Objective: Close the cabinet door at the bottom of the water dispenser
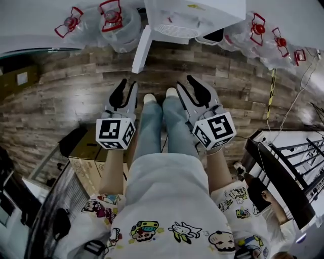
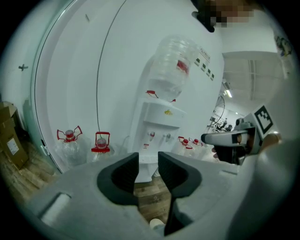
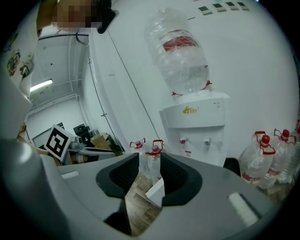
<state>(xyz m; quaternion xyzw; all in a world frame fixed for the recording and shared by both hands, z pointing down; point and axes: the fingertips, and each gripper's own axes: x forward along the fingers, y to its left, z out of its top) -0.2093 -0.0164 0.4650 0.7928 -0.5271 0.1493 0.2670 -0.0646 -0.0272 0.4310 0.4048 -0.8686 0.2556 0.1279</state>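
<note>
cabinet door (image 1: 141, 50) is open: white panel swung out from the left front of the water dispenser (image 1: 195, 12). In head view it's edge-on, long axis running far-to-near, free end pointing back at the person. Dispenser sits far centre against the white wall (image 1: 30, 15), and the door stands btwn it and the grippers.

Hard to read:
- Right gripper view shows only a white corner of the door through the jaw gap; the rest is behind the jaws.
- Left gripper view shows a white patch in the gap, can't separate door from dispenser base.
- Hinge line not readable.
- Cabinet interior is just a dark patch low on the dispenser's right.
- Dispenser top is cut off in head view; the upturned bottle (image 3: 180, 51) on it shows only in the gripper views.

left gripper (image 1: 127, 87): jaws apart, nothing btwn them, well short of the door. It points far and slightly down, marker cube (image 1: 115, 132) on the near end. right gripper (image 1: 186, 83): same, jaws apart and empty, tips angled a bit left toward the door's free end. Both are held out in front of the person on either side of the legs (image 1: 157, 126), not touching anything.

Around: spare bottles (image 1: 114, 15) w/ red handles on both sides of the dispenser, wood floor (image 1: 66, 91), cardboard boxes (image 1: 86, 154) near left.
</note>
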